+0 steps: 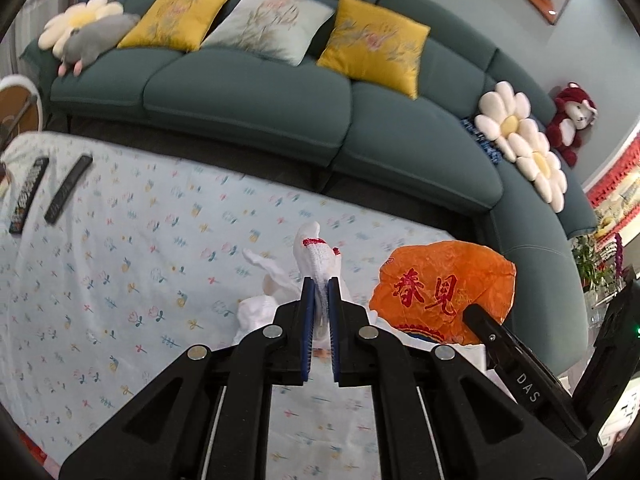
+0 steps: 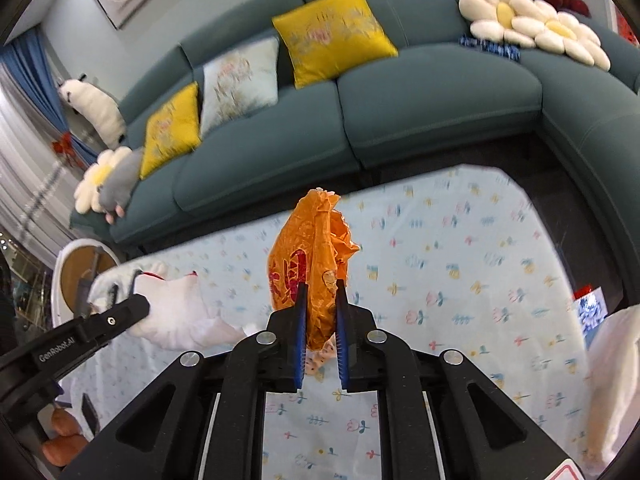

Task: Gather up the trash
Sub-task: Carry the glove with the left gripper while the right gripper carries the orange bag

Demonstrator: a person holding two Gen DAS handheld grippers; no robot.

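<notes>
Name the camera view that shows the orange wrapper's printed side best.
The left wrist view: the orange wrapper faces that camera broadside, its red characters plain. In the right wrist view it shows nearly edge-on, crumpled, pinched in the right gripper, with only part of the red print visible.

I see a teal sofa (image 1: 248,92) beyond my claws, yellow cushions (image 1: 176,20) on it, two remotes (image 1: 68,188) far left of the left claw, on a floral tablecloth (image 1: 120,280) beneath.
</notes>
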